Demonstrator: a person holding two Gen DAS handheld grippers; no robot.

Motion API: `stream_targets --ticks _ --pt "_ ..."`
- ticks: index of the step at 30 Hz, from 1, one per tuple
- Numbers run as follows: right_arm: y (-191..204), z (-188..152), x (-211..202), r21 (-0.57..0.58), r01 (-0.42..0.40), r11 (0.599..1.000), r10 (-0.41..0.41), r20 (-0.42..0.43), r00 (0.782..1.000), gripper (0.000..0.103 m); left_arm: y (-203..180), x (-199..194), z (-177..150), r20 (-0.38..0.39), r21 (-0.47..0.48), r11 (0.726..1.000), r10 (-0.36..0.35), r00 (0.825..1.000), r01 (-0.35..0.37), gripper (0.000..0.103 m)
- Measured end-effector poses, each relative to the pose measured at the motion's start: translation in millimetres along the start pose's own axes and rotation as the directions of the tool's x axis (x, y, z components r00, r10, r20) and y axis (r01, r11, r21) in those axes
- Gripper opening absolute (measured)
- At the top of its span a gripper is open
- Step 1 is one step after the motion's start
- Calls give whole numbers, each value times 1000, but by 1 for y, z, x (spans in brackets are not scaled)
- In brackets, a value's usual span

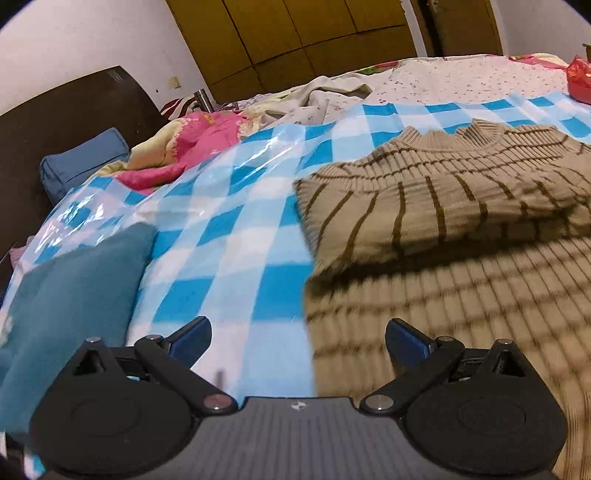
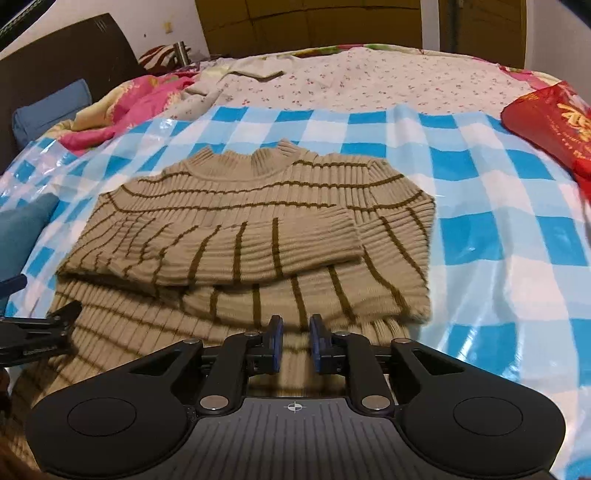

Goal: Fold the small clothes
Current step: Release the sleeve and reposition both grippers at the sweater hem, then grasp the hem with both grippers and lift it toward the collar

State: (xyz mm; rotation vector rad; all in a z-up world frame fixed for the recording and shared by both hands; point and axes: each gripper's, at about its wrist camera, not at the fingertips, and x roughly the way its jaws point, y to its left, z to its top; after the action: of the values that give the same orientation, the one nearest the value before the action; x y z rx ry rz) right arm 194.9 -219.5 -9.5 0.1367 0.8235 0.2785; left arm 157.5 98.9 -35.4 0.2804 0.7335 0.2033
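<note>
A tan ribbed sweater with dark brown stripes (image 2: 258,229) lies flat on a blue-and-white checked plastic sheet (image 2: 480,206), collar away from me, both sleeves folded across the chest. In the left wrist view the sweater (image 1: 443,206) fills the right side. My left gripper (image 1: 297,338) is wide open and empty, over the sweater's left hem edge and the sheet (image 1: 240,221). It also shows in the right wrist view (image 2: 48,325) at the far left. My right gripper (image 2: 295,343) hovers over the lower middle of the sweater, jaws nearly closed with a narrow gap, holding nothing.
A teal folded cloth (image 1: 74,288) lies left of the sweater. A red plastic bag (image 2: 554,122) sits at the right. Pink and floral bedding (image 2: 332,77), a blue pillow (image 1: 81,162), a dark headboard (image 1: 66,110) and a wooden wardrobe (image 1: 295,33) lie beyond.
</note>
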Motion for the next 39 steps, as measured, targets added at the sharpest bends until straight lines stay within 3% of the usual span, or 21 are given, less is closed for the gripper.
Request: stream_targets --ticks 3,8,14,18,23,26,28,29,32,37,39 --pt "-1 -20 -29 -9 -16 1000 16 -5 1000 19 16 -24 -23 -55 -21 998 -54 997 53 103" --pt "-11 -68 -75 28 -49 998 51 -72 996 23 32 -71 -56 -129 -41 986 -165 978 160 103" --pt "-34 -120 -109 109 -22 994 37 -138 990 31 35 -102 -79 -232 -114 950 -310 922 290 103" --pt "-48 -142 -111 233 -81 969 124 -178 976 32 25 -117 -83 -231 -70 953 -302 925 294 103" --pt "-42 -153 -114 264 -192 945 242 -171 955 33 29 -122 -82 -242 -61 948 -317 917 312 97" --pt "-38 -155 -107 260 -201 944 253 -186 949 33 31 -116 -81 -253 -79 946 -325 911 316 89" --pt "-36 -155 -107 258 -210 943 262 -189 946 33 30 -117 -77 -243 -94 941 -339 909 326 69" --pt "-35 -155 -107 261 -219 940 273 -193 942 33 30 -119 -75 -235 -99 931 -364 901 351 66" --pt "-37 -155 -108 267 -241 933 298 -197 934 33 28 -117 -75 -247 -113 914 -405 880 389 64" --pt "-37 -156 -102 289 -249 924 314 -205 927 33 28 -109 -80 -276 -143 909 -417 866 392 60" --pt "-38 -156 -101 294 -260 920 327 -206 922 33 27 -113 -80 -278 -157 891 -454 847 426 59"
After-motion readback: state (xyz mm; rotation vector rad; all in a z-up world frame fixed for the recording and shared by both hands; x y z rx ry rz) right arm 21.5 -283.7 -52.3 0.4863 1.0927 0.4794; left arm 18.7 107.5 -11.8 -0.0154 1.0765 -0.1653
